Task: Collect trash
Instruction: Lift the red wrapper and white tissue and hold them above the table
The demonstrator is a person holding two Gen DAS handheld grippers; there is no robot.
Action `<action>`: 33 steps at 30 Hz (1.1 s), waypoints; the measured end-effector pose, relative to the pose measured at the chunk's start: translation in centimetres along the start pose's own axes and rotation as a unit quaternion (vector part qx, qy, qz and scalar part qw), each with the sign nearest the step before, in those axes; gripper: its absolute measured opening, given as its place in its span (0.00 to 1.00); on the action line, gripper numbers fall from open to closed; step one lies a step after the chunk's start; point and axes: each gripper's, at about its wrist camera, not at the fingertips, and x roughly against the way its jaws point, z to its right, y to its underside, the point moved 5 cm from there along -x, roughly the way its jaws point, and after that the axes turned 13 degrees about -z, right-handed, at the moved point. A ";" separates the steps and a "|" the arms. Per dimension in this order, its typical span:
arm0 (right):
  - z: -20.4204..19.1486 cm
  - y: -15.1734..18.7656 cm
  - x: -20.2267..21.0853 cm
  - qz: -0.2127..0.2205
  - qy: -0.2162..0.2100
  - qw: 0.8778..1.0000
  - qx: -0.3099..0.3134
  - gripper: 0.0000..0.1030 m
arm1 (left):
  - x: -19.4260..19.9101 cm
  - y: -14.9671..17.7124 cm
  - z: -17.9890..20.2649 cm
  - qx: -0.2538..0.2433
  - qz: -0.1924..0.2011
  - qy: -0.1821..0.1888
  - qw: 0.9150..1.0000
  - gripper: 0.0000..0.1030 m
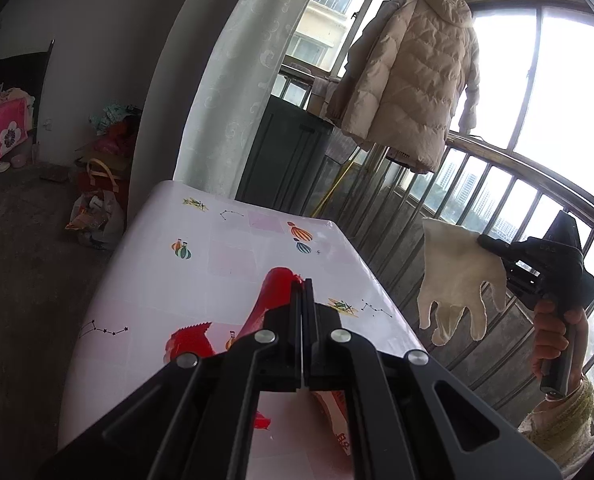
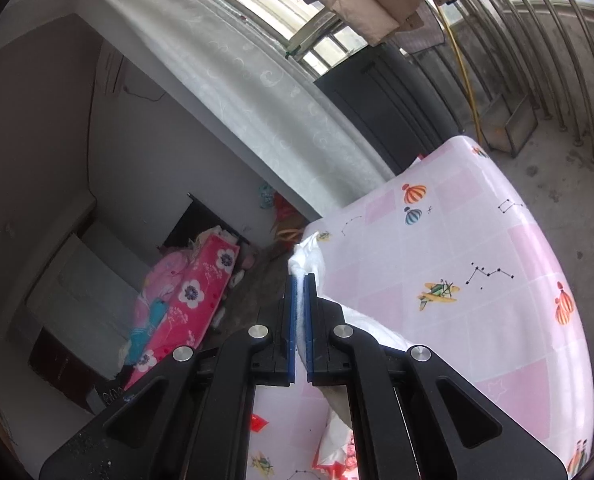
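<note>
My left gripper (image 1: 303,282) is shut on a red plastic wrapper (image 1: 275,288) that rises from the pink patterned table (image 1: 217,240). More red wrapper scraps (image 1: 189,342) lie on the table under the gripper. My right gripper (image 1: 487,242) is held up in the air to the right of the table, shut on a thin white disposable glove (image 1: 455,276) that hangs down with its fingers pointing to the floor. In the right wrist view the glove (image 2: 307,258) sticks out between the shut blue pads (image 2: 293,312) of the right gripper (image 2: 300,280).
A full plastic trash bag (image 1: 97,216) sits on the floor left of the table. A dark cabinet (image 1: 285,152) stands behind the table. A metal railing (image 1: 497,200) runs along the right. A beige coat (image 1: 409,72) hangs above. A bed with pink bedding (image 2: 185,300) stands by the far wall.
</note>
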 end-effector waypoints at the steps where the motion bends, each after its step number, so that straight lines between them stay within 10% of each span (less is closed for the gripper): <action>1: -0.1 0.1 0.1 0.001 0.000 1.000 0.000 0.02 | 0.2 0.0 0.0 0.000 0.001 0.001 1.000 0.00; 33: -0.1 0.8 0.6 0.002 0.001 1.000 -0.008 0.02 | 1.1 0.1 -0.4 0.001 0.012 0.004 1.000 0.00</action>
